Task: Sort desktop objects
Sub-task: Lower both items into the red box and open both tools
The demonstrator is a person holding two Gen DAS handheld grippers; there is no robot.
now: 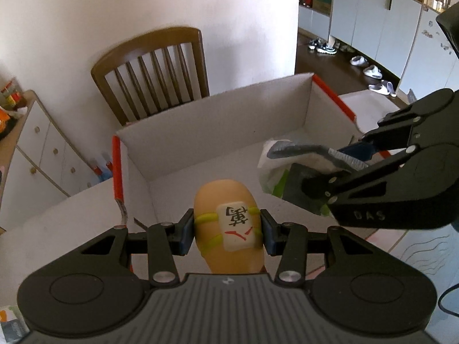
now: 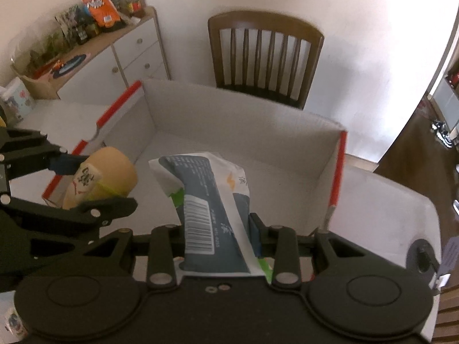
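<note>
My left gripper [image 1: 226,232] is shut on a tan rounded toy [image 1: 226,197] that has a mahjong tile strapped on with yellow bands. It hangs over the near left corner of an open white cardboard box [image 1: 218,117] with red edges. My right gripper [image 2: 221,229] is shut on a grey and white packet [image 2: 206,189] with a barcode, held above the box floor [image 2: 258,169]. From the right wrist, the toy [image 2: 112,169] and left gripper [image 2: 91,180] show at the left. From the left wrist, the packet [image 1: 275,169] and right gripper [image 1: 338,166] show at the right.
The box stands on a white table [image 2: 381,197]. A brown wooden chair [image 2: 264,54] stands behind it against the wall. A white cabinet [image 2: 123,57] with snacks and jars on top is at the left. A small black round object [image 2: 421,255] lies near the table's right edge.
</note>
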